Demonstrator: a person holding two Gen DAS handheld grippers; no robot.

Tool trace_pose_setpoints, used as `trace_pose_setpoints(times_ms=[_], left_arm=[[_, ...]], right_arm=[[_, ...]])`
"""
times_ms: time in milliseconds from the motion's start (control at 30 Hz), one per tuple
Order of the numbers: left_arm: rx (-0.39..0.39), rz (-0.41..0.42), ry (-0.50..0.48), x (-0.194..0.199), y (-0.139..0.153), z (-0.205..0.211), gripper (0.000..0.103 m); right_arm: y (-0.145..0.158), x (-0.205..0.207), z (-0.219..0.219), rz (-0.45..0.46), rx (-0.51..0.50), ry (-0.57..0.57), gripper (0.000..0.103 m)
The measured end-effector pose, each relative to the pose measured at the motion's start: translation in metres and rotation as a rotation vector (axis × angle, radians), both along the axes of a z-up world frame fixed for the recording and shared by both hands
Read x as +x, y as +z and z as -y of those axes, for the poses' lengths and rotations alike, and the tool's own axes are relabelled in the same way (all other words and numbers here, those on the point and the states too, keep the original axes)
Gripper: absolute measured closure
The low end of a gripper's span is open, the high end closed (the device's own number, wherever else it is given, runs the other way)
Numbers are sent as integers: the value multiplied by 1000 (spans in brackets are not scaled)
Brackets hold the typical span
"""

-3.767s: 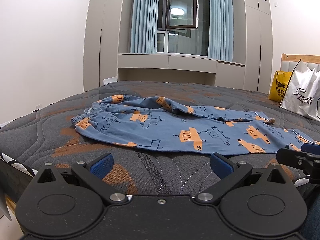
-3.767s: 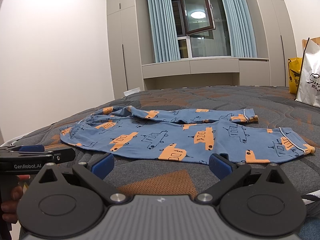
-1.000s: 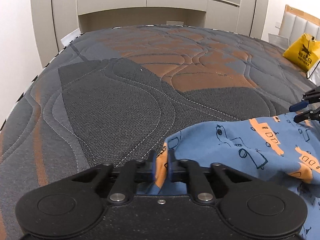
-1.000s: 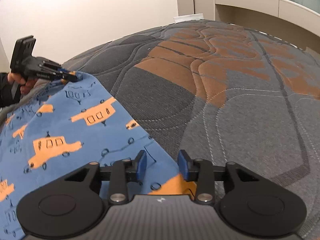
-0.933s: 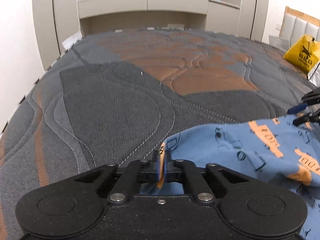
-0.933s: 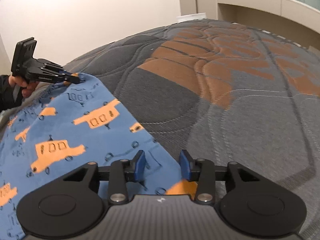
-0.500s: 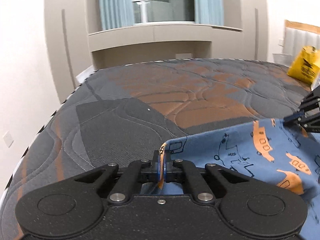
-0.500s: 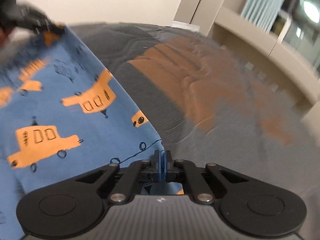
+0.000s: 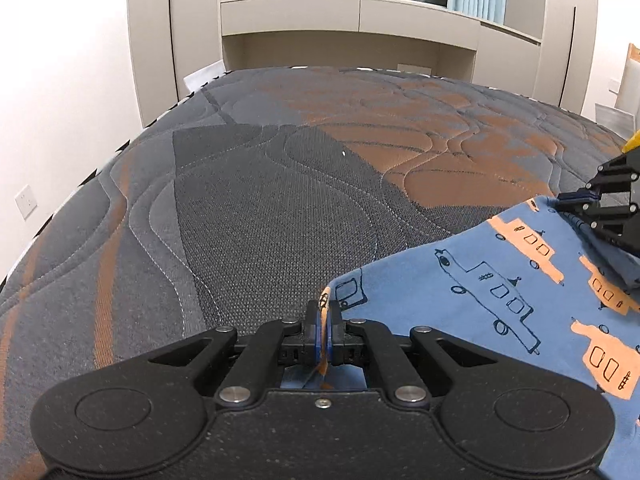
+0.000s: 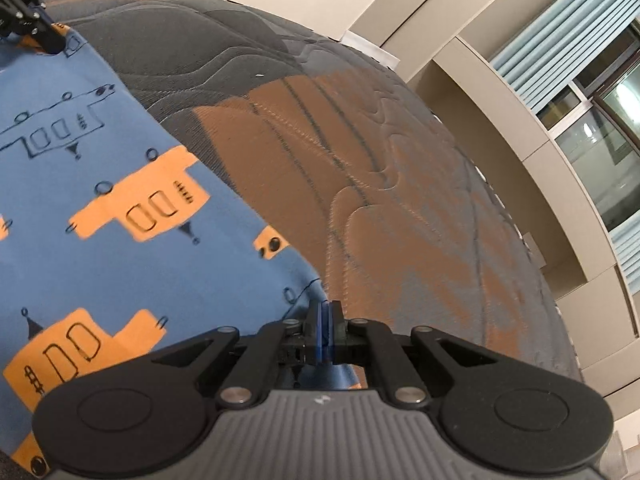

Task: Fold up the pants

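Note:
Blue pants (image 9: 500, 292) printed with orange cars hang stretched between my two grippers above the bed. My left gripper (image 9: 323, 326) is shut on one corner of the pants, an orange edge pinched between its blue pads. In the right wrist view the same pants (image 10: 120, 200) spread to the left, and my right gripper (image 10: 323, 330) is shut on their near edge. The right gripper (image 9: 600, 208) shows at the far right of the left wrist view. The left gripper (image 10: 36, 28) appears at the top left of the right wrist view, holding the far corner.
A grey and orange quilted mattress (image 9: 248, 208) fills the space beyond the pants. Beige cupboards (image 9: 348, 20) and a window with blue curtains stand behind the bed. A white wall runs along the left, and the mattress edge (image 9: 80, 188) drops off there.
My right gripper closed on the pants edge, rolled and swung sideways, so its view is tilted. The cloth rose off the bed, taut between the grippers. The left gripper stayed shut on its corner.

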State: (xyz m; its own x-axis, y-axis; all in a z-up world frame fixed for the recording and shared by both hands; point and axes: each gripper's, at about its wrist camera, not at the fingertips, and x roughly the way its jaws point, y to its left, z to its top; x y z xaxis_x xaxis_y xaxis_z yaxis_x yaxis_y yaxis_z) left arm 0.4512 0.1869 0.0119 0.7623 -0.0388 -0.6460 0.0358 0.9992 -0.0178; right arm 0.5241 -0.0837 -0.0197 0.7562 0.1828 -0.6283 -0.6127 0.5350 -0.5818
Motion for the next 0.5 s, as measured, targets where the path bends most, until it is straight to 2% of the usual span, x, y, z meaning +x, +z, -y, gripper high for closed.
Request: trace_pose_setpoints(times_ms=[100,200,500], left_arm=[[-2,36,-12,-7,8,0,101],[-2,114,-44,-26,23,0,101],[-22,263,-137,-108,62,8,101]], right_arm=[[6,-10,7,25,44,2,100],[24,-32,21,78,111,10,100],[77,-165,83,244,256,59,100]])
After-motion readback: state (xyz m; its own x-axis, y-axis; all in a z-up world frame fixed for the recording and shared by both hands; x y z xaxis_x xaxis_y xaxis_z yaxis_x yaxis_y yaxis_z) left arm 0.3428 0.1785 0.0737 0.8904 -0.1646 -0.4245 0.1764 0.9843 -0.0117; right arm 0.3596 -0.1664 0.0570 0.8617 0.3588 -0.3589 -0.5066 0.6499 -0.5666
